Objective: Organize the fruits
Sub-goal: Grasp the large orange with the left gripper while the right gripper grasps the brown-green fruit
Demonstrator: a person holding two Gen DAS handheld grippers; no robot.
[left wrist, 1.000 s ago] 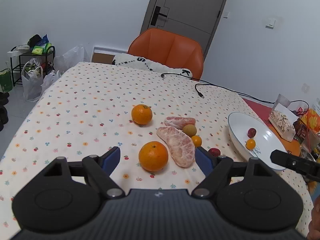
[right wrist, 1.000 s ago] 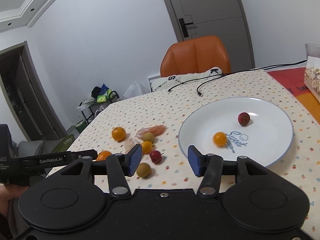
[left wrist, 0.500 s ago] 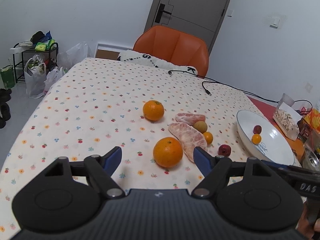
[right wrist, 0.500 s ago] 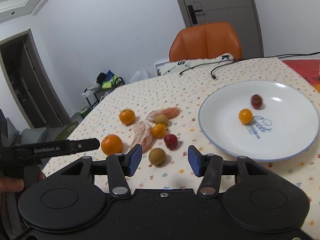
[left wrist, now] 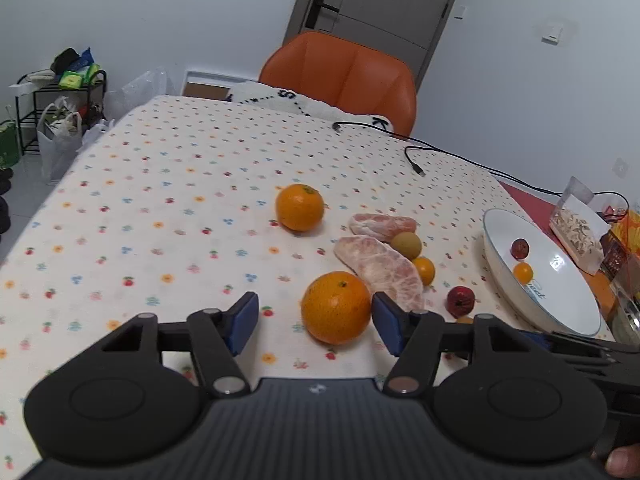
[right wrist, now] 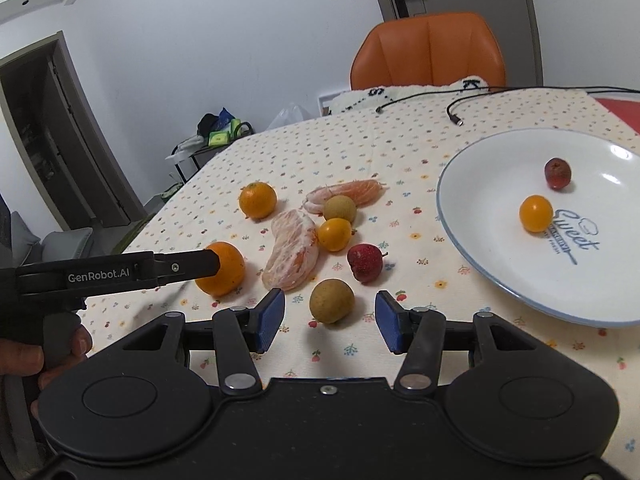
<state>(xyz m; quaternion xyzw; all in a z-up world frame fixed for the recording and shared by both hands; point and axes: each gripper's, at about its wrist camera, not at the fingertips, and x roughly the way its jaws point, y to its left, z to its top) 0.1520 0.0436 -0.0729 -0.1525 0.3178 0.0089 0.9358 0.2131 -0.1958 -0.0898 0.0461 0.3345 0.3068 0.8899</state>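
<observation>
On the flowered tablecloth a large orange [left wrist: 336, 307] lies between the blue pads of my left gripper [left wrist: 316, 322]. Its jaws are closing: the right pad is almost at the peel, the left pad still stands apart. In the right wrist view one left finger [right wrist: 180, 266] crosses that orange [right wrist: 226, 270]. My right gripper [right wrist: 330, 320] stands open around a brownish-green round fruit [right wrist: 332, 301], with a gap on both sides. A white plate [right wrist: 480, 264] at the right holds a dark red fruit [right wrist: 557, 173] and a small orange fruit [right wrist: 536, 213].
A second orange [right wrist: 258, 200], two peeled citrus segments [right wrist: 294, 256], a yellow fruit [right wrist: 334, 234], a red fruit [right wrist: 365, 263] and another brownish fruit [right wrist: 339, 208] lie close together. A black cable [left wrist: 416, 160], an orange chair [left wrist: 344, 72] and snack bags [left wrist: 580, 232] border the table.
The left gripper came forward and down to the near orange and its pads narrowed. The right gripper swung left and down, bringing the brownish-green fruit between its pads.
</observation>
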